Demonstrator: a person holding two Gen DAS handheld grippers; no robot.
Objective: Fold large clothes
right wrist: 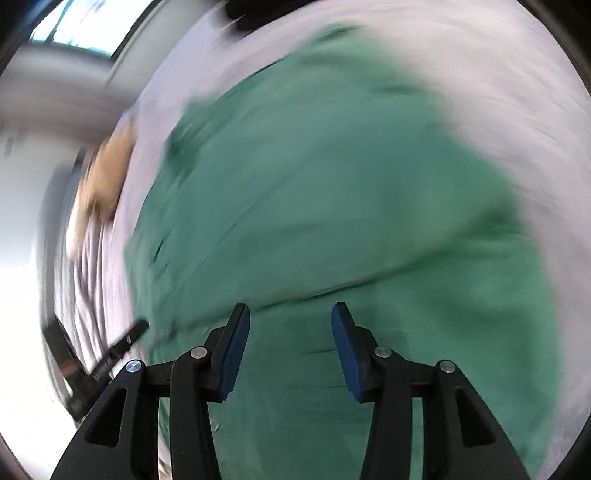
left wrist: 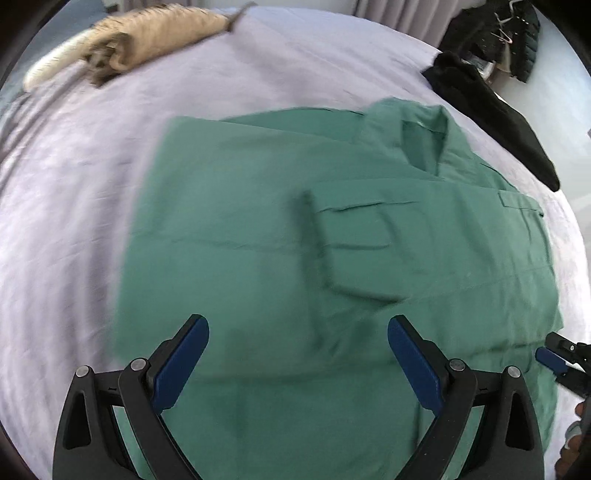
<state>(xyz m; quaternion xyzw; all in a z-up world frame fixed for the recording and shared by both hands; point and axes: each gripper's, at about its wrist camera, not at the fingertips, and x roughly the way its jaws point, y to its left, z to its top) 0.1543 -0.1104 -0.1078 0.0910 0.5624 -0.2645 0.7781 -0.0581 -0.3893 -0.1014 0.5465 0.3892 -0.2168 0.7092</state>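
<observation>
Left wrist view, items counted for you. One green shirt (left wrist: 332,258), partly folded, collar toward 1 o'clock, one chest pocket (left wrist: 354,251) near centre; it lies flat on one pale lilac bedsheet (left wrist: 74,221) and fills the middle of the frame. One tan rolled garment (left wrist: 147,40) at 11 o'clock, well apart from the shirt. One black garment (left wrist: 491,122) at 2 o'clock on the sheet's edge, with one dark heap of clothes and hangers (left wrist: 498,33) behind it. Your left gripper (left wrist: 298,350): two blue pads, jaws wide apart, nothing between them, hovering over the shirt's near portion. Your right gripper (left wrist: 554,363) shows at 4 o'clock beside the shirt's edge, with part of your hand (left wrist: 574,435) below it.

Right wrist view, heavily blurred. Same shirt (right wrist: 332,203) across the centre, one count. Right gripper (right wrist: 290,343): two blue pads, jaws apart, empty, above green cloth. Tan garment (right wrist: 107,177) at 9 o'clock. One left gripper finger (right wrist: 125,339) at 8 o'clock.
</observation>
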